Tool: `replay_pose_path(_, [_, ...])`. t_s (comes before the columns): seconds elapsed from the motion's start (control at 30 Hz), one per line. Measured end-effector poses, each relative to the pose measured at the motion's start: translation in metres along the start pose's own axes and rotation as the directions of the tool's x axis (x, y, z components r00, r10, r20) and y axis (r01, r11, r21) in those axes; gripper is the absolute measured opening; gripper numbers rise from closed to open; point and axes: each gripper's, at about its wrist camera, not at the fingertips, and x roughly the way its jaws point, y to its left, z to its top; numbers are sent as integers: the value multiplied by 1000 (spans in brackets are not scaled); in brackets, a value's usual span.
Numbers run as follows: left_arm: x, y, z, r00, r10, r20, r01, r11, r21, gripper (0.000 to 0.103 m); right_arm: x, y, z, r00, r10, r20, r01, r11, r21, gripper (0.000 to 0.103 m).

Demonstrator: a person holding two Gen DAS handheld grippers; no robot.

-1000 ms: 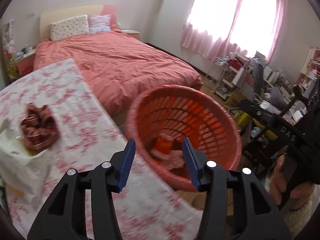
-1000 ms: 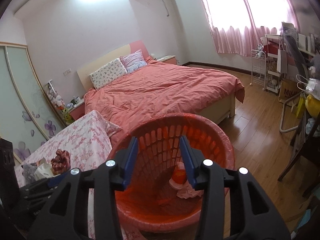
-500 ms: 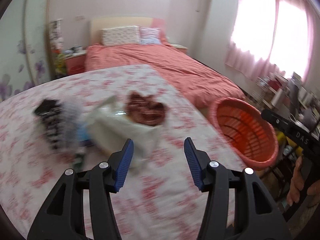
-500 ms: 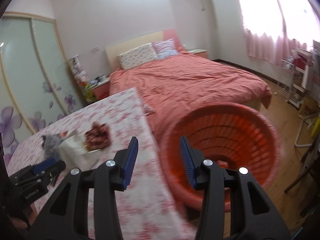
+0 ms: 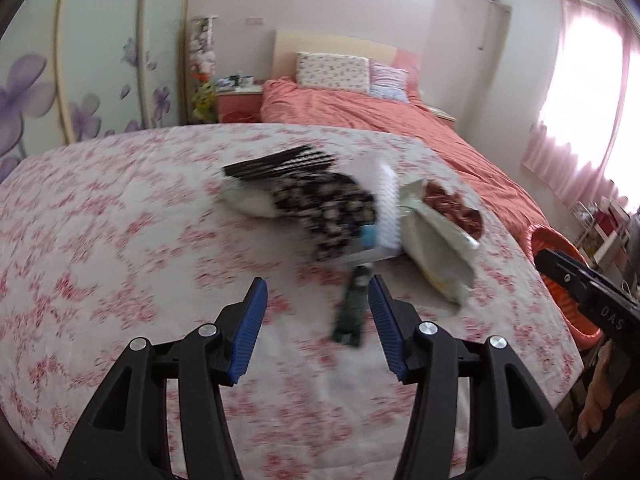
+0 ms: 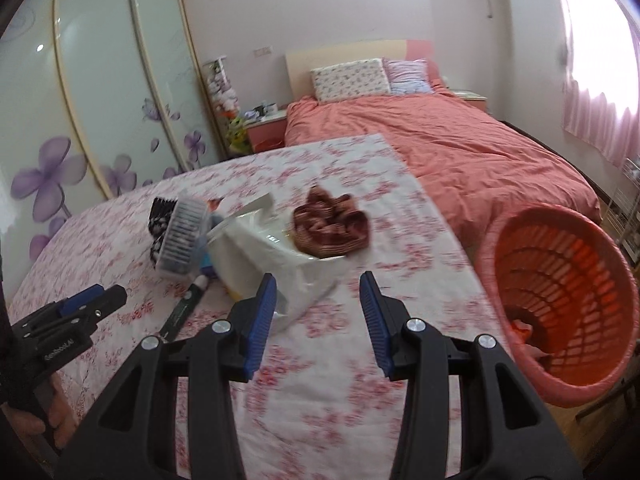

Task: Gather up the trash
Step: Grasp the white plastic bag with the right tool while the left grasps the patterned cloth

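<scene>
Dark tube point(image 5: 352, 308) lies on the table just ahead of the spread, empty left claw point(image 5: 316, 312).

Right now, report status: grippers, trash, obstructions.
Left gripper and right gripper open, empty. Trash pile on floral table, red basket at its edge. Nothing in the way.

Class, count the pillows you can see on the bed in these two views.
2: a floral pillow against the headboard, and a striped pillow beside it, nearer the window. Others may be hidden behind them.
</scene>
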Motion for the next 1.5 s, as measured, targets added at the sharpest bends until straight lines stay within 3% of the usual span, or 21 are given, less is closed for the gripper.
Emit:
replay_pose_path(0.23, [-2, 29, -3, 1000, 19, -4, -20, 998, -53, 53, 37, 31, 9, 999, -15, -44, 12, 998, -64, 44])
replay_pose_path(0.37, [-1, 38, -5, 1000, 18, -15, -19, 996, -82, 53, 57, 43, 17, 998, -32, -50, 26, 993, -111, 57])
replay_pose_path(0.5, [1, 45, -7, 1000, 14, -24, -17, 995, -98, 53, 84, 50, 18, 992, -67, -110, 49, 986, -157, 58])
replay_pose_path(0.53, [1, 45, -7, 1000, 14, -26, -17, 995, -101, 53, 89, 50, 16, 989, -75, -127, 54, 985, -162, 57])
replay_pose_path(0.63, [4, 48, -7, 999, 12, -32, -16, 994, -109, 53, 96, 53, 10, 983, -129, -133, 99, 973, -211, 37])
replay_pose_path(0.87, [11, 43, -5, 999, -2, -42, -3, 995, -105, 53, 99, 40, 8, 982, -104, -160, 76, 983, -168, 11])
replay_pose_path(1.03, [13, 33, 2, 999, -25, -33, 22, 997, -79, 53, 77, 32, 9, 990, -68, -125, 52, 990, -130, 8])
replay_pose_path(1.23, [25, 16, 25, 997, -75, -20, 73, 995, -72, 53, 48, 21, 10, 994, -82, -71, 74, 992, -102, 7])
replay_pose_path(1.47, [52, 0, 41, 991, -116, -64, 110, 989, -97, 52, 34, 7, 7, 994, -91, -68, 86, 994, -70, 7])
replay_pose_path(1.5, [57, -2, 42, 990, -115, -76, 107, 990, -95, 47, 33, 5, 6, 993, -92, -71, 88, 994, -64, 7])
